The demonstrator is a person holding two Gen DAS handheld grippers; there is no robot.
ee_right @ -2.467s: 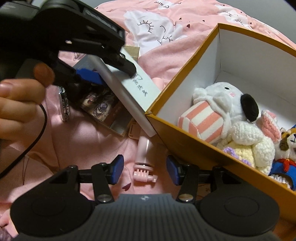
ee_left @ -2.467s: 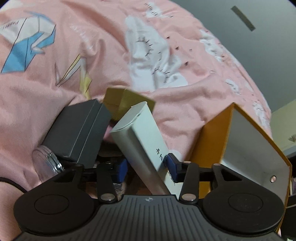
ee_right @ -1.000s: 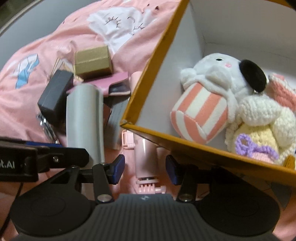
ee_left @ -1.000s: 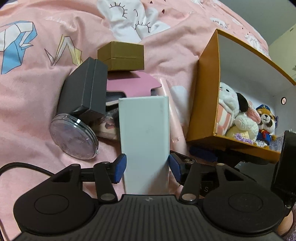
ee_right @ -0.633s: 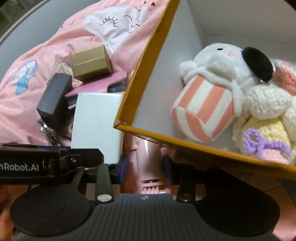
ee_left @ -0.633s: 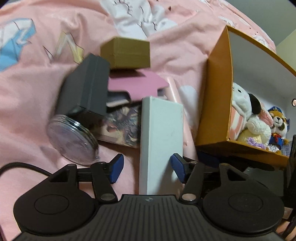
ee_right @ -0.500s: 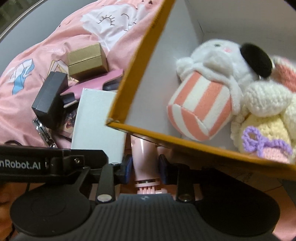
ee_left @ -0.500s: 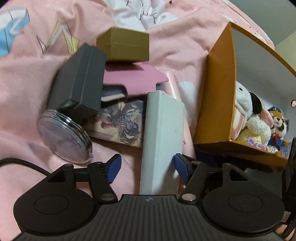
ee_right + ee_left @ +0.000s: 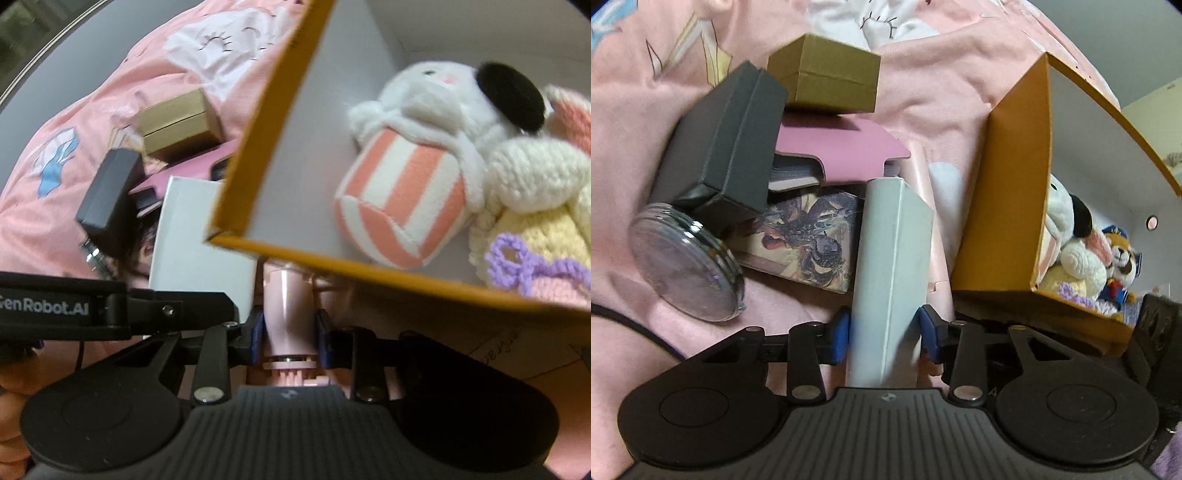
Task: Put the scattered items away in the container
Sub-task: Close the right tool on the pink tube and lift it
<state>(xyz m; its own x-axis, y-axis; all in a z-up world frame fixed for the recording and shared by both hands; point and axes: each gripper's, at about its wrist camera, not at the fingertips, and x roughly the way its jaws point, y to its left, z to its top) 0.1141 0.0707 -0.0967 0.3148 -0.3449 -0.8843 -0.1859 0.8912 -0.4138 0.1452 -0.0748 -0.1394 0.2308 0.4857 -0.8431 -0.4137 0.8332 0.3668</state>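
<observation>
A moment earlier my left tool (image 9: 884, 334) stood wide around the white box (image 9: 892, 266); now its jaws were closing, blue pads pressed on the box's two sides, and the box had turned so one long edge faced me. My right tool (image 9: 289, 334), which had been spread over the pink cylinder (image 9: 290, 306), was closing as well and pinched that cylinder just below the orange container (image 9: 280, 110). The container's near corner filled more of the right view than before, with the striped plush (image 9: 402, 206) and the knitted toy (image 9: 535, 236) lying inside it. The gold box (image 9: 831, 79), black box (image 9: 727, 144), pink case (image 9: 842, 147), illustrated box (image 9: 809, 240) and clear round lid (image 9: 683, 266) stayed heaped on the pink bedding (image 9: 620, 147). On the left tool's arm I read "GenRobot.AI" (image 9: 44, 306).
</observation>
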